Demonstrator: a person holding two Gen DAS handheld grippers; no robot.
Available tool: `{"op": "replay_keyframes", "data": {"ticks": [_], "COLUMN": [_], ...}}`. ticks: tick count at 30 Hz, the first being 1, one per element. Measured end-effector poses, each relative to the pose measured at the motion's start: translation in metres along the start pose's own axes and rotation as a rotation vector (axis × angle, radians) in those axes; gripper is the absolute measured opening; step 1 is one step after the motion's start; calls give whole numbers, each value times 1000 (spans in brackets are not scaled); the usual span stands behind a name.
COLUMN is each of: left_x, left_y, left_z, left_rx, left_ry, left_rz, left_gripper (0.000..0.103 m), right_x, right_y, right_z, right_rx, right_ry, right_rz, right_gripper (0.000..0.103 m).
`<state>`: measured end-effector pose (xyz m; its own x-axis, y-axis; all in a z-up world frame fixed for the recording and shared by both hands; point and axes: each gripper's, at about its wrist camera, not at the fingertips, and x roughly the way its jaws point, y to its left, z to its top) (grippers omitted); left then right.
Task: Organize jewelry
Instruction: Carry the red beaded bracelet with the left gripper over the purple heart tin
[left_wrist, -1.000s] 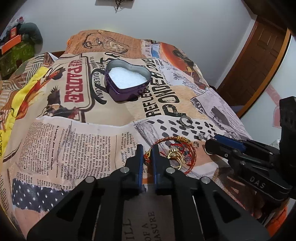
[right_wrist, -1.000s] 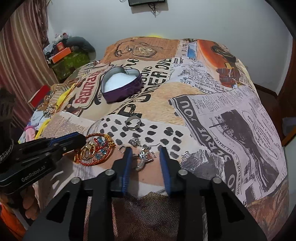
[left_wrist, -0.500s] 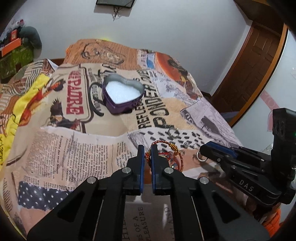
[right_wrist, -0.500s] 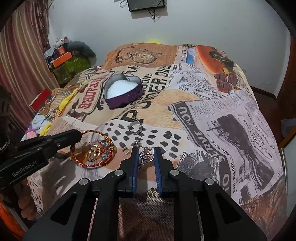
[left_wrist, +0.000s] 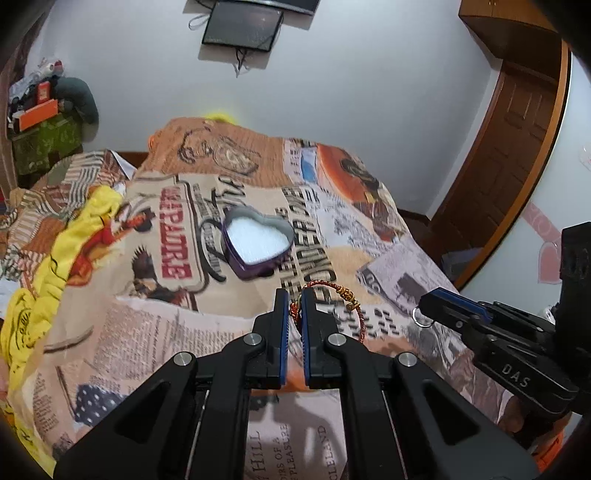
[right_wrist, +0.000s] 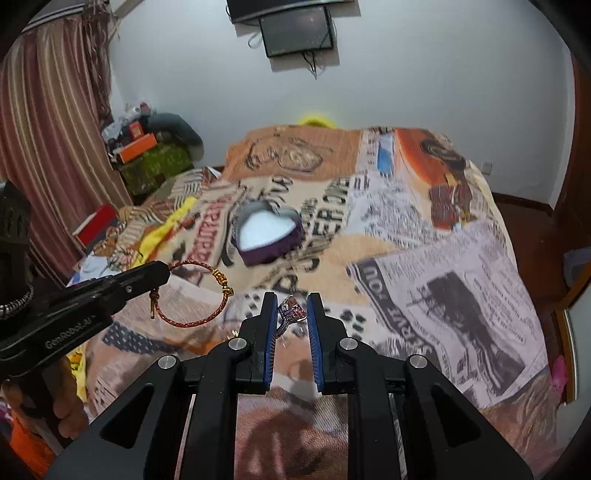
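From the left wrist: one red bracelet (left_wrist: 334, 295) pinched in the left gripper (left_wrist: 294, 306), hanging off to its right; one heart-shaped tin (left_wrist: 257, 246) sits on the bedspread (left_wrist: 147, 332) beyond.

From the right wrist: the right gripper (right_wrist: 291, 314) clamps one jewelled ring (right_wrist: 291, 312), plain only here.

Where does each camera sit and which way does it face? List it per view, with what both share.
Left wrist: on the left gripper, looking forward and down the bed; its fingers pinch the red bracelet; right gripper at right.
Right wrist: on the right gripper, same heading; it holds a ring; a hand at lower left.
Shared: heart-shaped tin, bracelet, blanket, wall screen.
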<state>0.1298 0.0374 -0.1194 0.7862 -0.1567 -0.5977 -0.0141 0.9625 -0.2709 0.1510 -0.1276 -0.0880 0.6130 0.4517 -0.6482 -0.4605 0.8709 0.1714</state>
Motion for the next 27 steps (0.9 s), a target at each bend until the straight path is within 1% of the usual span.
{"op": "replay_keyframes", "data": {"ticks": [3,8,13,20,27], "left_x": [-6,-11,-3,27,69], "left_y": [-1,0,5,22,35], "left_z": [11,29,43,56,64], "left_rx": [15,35,46,34,33], "left_ry": [-36,-92,-114,-83,-24], "left_rz": [18,42,64,80,103], "left_gripper": [5,5,5,5,5], "right_x": [-3,1,9,29,62], "right_y": [3,4,6,6,1], "right_z": [9,23,33,47,60], "right_rx": [-9,0,-5,-17,-6], "right_ry": [-28,-46,-56,-56,-13], "right_rz": [0,17,21,26,58], "right_gripper": [15,15,15,15,15]}}
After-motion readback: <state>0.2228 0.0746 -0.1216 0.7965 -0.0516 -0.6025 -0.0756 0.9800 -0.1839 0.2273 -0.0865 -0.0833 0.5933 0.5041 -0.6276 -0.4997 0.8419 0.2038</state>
